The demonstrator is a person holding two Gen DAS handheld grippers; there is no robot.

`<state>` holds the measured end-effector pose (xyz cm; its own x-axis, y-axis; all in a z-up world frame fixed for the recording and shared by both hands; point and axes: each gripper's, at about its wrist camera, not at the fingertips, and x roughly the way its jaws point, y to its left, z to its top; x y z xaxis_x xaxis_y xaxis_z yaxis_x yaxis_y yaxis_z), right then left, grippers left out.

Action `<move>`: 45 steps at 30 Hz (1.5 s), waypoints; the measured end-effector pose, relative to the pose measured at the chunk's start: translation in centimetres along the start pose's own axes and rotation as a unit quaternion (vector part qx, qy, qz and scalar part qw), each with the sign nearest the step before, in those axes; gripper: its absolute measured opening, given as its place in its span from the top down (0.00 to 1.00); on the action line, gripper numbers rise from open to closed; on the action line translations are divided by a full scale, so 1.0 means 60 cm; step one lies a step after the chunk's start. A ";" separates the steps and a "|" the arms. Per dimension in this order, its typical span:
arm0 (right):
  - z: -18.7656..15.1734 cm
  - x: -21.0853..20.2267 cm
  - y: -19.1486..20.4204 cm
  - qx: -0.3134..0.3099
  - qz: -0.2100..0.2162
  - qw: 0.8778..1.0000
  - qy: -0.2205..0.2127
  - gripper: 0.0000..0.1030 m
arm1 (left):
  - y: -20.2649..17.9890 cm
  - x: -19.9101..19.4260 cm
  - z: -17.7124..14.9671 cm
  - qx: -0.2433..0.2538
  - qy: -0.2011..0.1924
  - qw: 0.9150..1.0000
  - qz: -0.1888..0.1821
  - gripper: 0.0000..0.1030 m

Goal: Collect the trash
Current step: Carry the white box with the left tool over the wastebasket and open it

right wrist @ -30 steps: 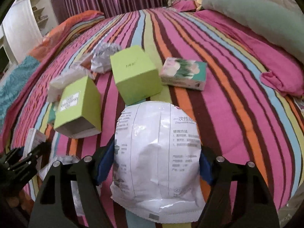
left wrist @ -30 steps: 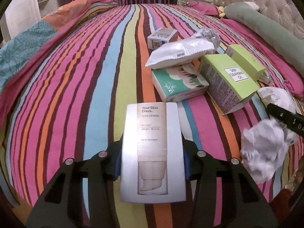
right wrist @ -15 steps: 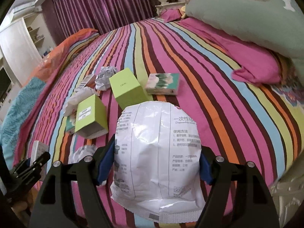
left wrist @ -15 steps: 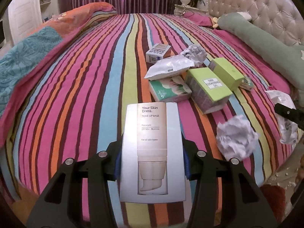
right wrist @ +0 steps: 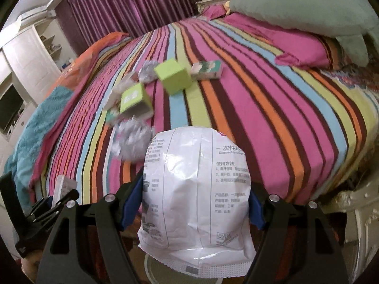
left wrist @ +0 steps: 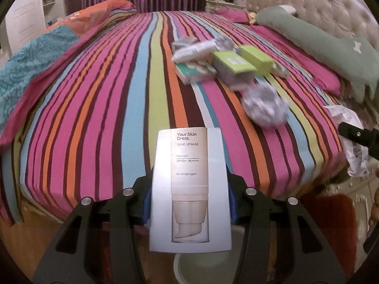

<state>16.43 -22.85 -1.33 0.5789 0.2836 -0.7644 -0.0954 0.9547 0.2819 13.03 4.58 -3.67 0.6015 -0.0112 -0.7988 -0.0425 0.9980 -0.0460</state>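
Observation:
My left gripper [left wrist: 189, 200] is shut on a white skin-cream box [left wrist: 190, 189], held past the foot edge of the striped bed [left wrist: 94, 118]. My right gripper [right wrist: 195, 204] is shut on a white plastic packet [right wrist: 196, 194], also held off the bed's edge. On the bed lie two green boxes [left wrist: 233, 65] [right wrist: 174, 77], a tissue pack [left wrist: 194, 73], a white wrapper [left wrist: 191, 49] and crumpled paper balls [left wrist: 264, 107] [right wrist: 132, 139]. The right gripper and its packet show at the right of the left wrist view [left wrist: 355, 146]; the left gripper with its box shows at the lower left of the right wrist view [right wrist: 54, 201].
A pale round rim, perhaps a bin [left wrist: 203, 267] [right wrist: 154, 269], shows below both grippers. A green body pillow [left wrist: 319, 40] and tufted headboard [left wrist: 319, 2] lie at the right. Purple curtains [right wrist: 132, 2] hang behind. A folded quilt [left wrist: 35, 54] lies on the left of the bed.
Both grippers have drawn back from the bed with their loads; the litter on the bed looks farther away and the bed's edge and floor have come into view.

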 end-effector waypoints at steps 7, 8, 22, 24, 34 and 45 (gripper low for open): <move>-0.090 0.010 0.018 -0.003 0.012 0.999 0.048 0.32 | -0.030 -0.005 -0.074 0.009 0.034 0.999 -0.020 0.54; -0.101 0.012 0.020 -0.006 0.012 0.998 0.053 0.32 | -0.034 -0.004 -0.086 0.010 0.040 0.999 -0.023 0.54; -0.219 0.113 0.024 0.005 0.009 0.980 0.201 0.32 | -0.055 0.099 -0.200 -0.027 0.195 0.979 -0.055 0.54; -0.225 0.125 0.026 0.013 0.014 0.974 0.224 0.32 | -0.055 0.117 -0.207 -0.035 0.216 0.974 -0.059 0.54; -0.259 0.223 0.006 0.084 0.033 0.938 0.335 0.32 | -0.054 0.208 -0.238 -0.089 0.321 0.941 -0.061 0.54; -0.312 0.268 -0.018 0.140 0.029 0.909 0.391 0.30 | -0.031 0.262 -0.289 -0.124 0.389 0.912 -0.033 0.29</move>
<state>10.70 -17.60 -24.79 -0.1847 0.4145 -0.8911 0.1664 0.9068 0.3873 8.72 1.49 -26.58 -0.1351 -0.2073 -0.9689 -0.2647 0.9499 -0.1663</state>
